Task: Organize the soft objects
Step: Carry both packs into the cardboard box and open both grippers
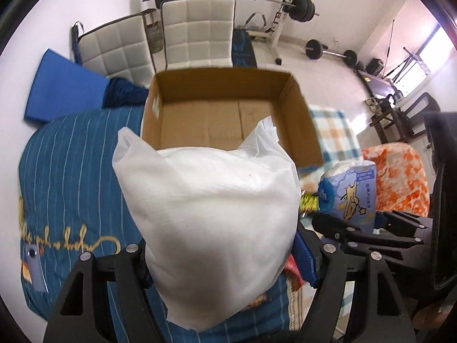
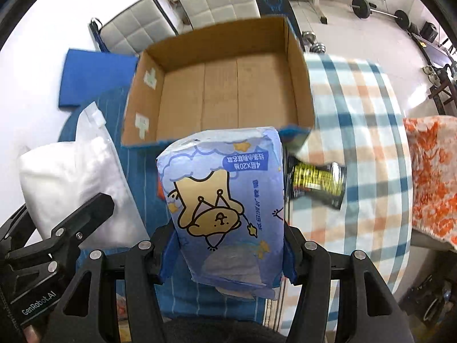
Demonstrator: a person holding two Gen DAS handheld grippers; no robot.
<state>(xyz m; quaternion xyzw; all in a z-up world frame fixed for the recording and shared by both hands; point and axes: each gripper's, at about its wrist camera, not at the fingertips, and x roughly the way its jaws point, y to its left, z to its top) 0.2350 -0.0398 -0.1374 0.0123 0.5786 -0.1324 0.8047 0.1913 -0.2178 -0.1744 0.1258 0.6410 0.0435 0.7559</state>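
Pillow [image 1: 211,228] sits squeezed in the left fingers [image 1: 222,254], tissue pack [image 2: 228,214] in the right fingers [image 2: 228,251]; carry both forward over the box [image 1: 297,108], then let go low.

The left hand-held gripper [image 1: 220,260] and right hand-held gripper [image 2: 228,257] are each clamped on a load.

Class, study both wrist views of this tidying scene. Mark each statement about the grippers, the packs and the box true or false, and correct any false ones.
1. The left gripper holds a white bag. True.
2. The right gripper is open with nothing in it. False: it is shut on the blue tissue pack.
3. The cardboard box already holds several items. False: only its bare floor shows.
4. A checked cloth lies to the right of the box. True.
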